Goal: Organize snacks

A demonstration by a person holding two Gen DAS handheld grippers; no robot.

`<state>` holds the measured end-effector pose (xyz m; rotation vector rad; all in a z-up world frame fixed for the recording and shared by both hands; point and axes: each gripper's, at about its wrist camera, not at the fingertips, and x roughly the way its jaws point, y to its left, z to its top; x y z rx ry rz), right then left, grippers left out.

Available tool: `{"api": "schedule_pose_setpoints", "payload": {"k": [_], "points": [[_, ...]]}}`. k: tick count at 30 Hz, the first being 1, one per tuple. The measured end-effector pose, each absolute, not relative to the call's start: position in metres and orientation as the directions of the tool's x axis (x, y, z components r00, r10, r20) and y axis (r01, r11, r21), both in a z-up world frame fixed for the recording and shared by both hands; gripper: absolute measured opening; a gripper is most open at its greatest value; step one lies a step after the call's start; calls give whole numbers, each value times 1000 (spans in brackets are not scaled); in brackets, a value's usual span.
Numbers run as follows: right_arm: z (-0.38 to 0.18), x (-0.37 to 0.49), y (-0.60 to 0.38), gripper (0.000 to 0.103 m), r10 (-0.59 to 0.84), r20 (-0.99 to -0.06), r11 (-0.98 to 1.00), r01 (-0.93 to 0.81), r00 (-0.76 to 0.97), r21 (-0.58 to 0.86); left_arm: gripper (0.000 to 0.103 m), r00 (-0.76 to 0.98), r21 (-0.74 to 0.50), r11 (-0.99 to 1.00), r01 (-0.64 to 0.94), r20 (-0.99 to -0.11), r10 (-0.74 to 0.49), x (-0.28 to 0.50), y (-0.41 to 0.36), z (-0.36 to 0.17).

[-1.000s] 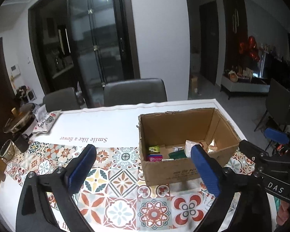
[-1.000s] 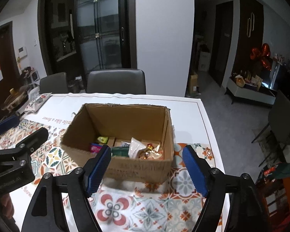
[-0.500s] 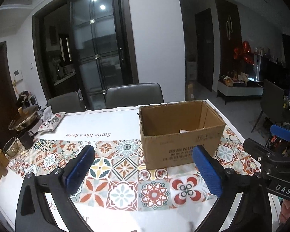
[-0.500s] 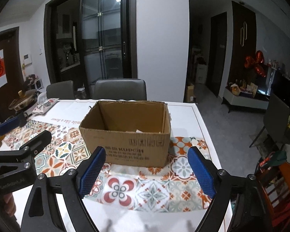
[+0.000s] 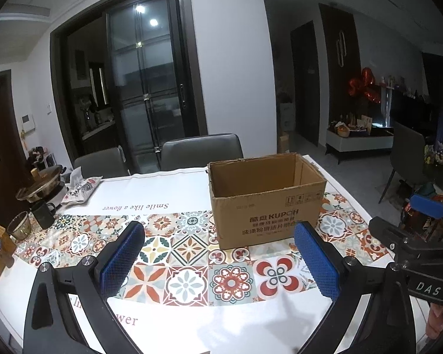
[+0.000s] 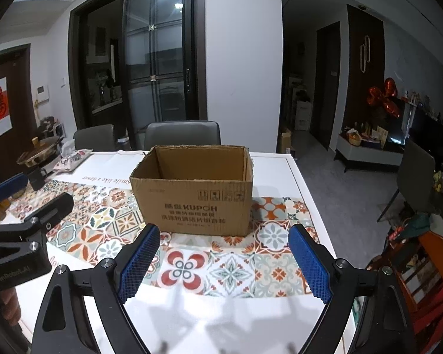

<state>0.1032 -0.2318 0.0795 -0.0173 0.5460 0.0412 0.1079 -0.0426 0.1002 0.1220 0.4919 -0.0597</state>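
Note:
An open brown cardboard box printed KUPOH stands on the tiled table runner; it also shows in the right wrist view. Its walls hide what lies inside. My left gripper is open and empty, low over the table in front of the box. My right gripper is open and empty, also in front of the box. The right gripper shows at the right edge of the left wrist view. The left gripper shows at the left edge of the right wrist view.
A patterned pouch, a hot pot, a dark mug and a glass cup stand at the table's far left. Two grey chairs stand behind the table. The table's right edge drops to the floor.
Both grippers have pulled back and dropped lower. The box looks farther away, and the snacks inside it are now hidden behind its front wall.

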Motion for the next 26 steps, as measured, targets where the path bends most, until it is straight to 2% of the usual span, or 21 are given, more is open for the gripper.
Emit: {"api": "schedule_pose_setpoints", "payload": {"k": [26], "points": [[63, 80, -233, 89, 61, -528, 998, -57, 847, 24, 103, 868, 84, 992, 96, -494, -42, 86, -41, 77]]}}
